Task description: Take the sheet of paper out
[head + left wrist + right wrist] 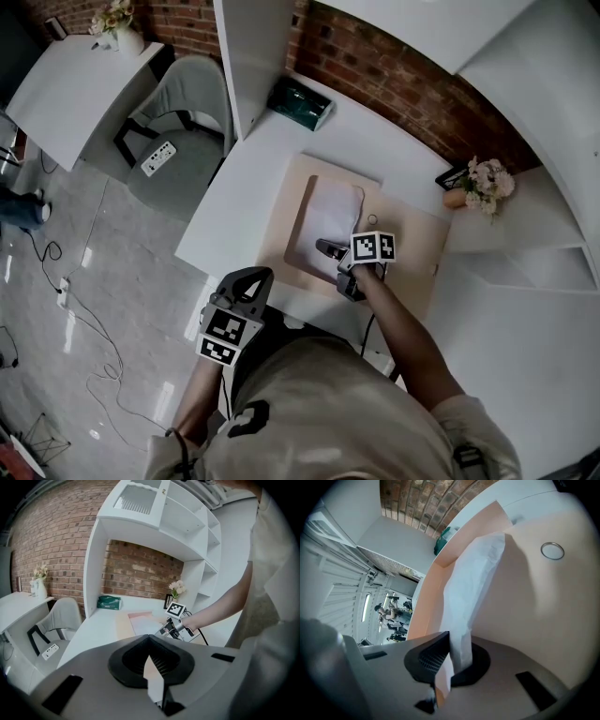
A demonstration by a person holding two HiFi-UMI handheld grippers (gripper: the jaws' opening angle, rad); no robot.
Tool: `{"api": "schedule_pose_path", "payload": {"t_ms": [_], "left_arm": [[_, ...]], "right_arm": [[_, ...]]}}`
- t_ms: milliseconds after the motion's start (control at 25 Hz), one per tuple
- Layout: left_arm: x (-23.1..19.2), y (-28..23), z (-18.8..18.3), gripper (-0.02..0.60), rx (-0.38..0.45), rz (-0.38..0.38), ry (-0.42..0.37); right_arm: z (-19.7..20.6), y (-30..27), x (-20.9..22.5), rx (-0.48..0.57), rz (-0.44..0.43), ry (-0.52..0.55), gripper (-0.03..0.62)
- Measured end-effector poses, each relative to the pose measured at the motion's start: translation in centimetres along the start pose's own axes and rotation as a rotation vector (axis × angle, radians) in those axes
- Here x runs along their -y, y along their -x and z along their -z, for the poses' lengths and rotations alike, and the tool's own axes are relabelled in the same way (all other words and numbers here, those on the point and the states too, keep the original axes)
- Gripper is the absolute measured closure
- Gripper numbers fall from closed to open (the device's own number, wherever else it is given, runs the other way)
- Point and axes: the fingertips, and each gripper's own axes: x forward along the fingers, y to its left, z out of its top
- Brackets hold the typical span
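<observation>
White sheet of paper [476, 573] sits clamped by its near edge in the right gripper [451, 640], with bare mat [562, 602] ahead. The left gripper [149, 638] is closed and empty.

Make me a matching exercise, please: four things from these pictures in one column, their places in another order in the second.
1 sheet of paper
2 green box
3 metal ring
4 flowers

a far left corner of the desk
b lying loose on the peach mat
c clamped in the right gripper
d far right, beside the mat

Pairs: 1-c, 2-a, 3-b, 4-d
</observation>
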Motion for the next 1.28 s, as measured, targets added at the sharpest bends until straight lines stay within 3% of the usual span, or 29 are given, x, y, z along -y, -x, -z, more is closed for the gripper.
{"api": "schedule_pose_path", "payload": {"t_ms": [360,1280], "left_arm": [[2.4,0.1,-0.5,0.567,-0.021,-0.006,-0.038],[5.1,-0.9,-1.3,0.567,-0.027,-0.033,-0.064]], "right_arm": [[-0.1,0.3,0.0,0.012,-0.054,-0.035,0.566],[0.3,1.8,1.1,0.013,-0.084,-0.038,0.566]]}}
